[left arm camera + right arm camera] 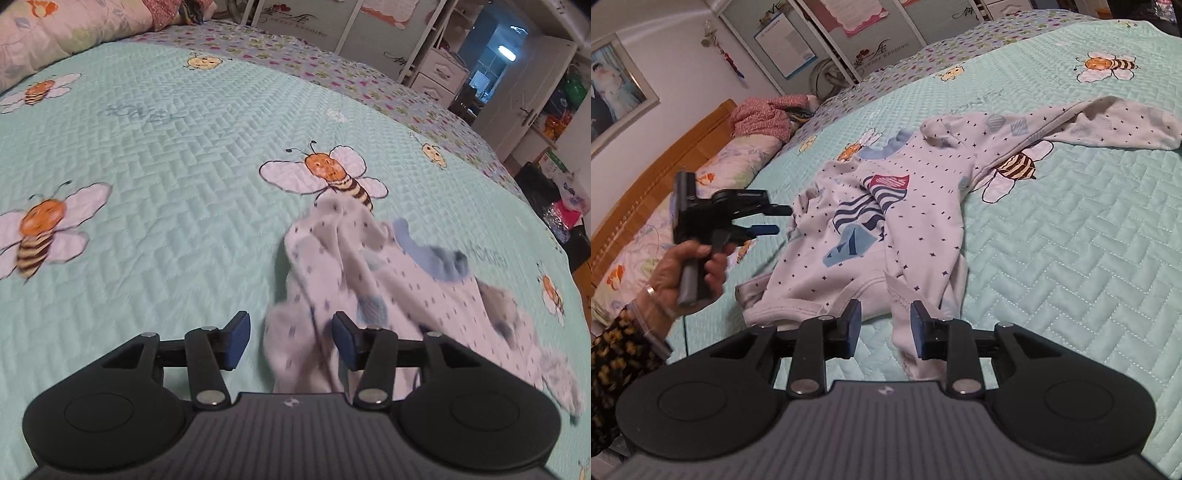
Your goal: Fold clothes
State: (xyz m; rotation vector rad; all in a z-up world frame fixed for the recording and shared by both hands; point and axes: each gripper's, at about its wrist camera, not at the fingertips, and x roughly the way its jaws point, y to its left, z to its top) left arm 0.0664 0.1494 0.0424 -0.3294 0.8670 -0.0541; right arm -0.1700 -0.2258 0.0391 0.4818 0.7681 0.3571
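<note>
Lying crumpled on the bee-print bedspread (pixel 1071 240): a white printed shirt (pixel 886 221). Left claw (pixel 291 341) gaped, gripping nothing. Right claw (pixel 885 328) half-parted around the hem, unpinched.

L gripper (pixel 291 341): jaws apart, empty | R gripper (pixel 885 328): jaws apart, pads not pressing

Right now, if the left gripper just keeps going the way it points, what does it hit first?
Probably the white dotted baby top: its crumpled cloth lies between and ahead of the open left gripper. Beyond it is only the bee-print quilt. Motion blur makes depth uncertain.
</note>
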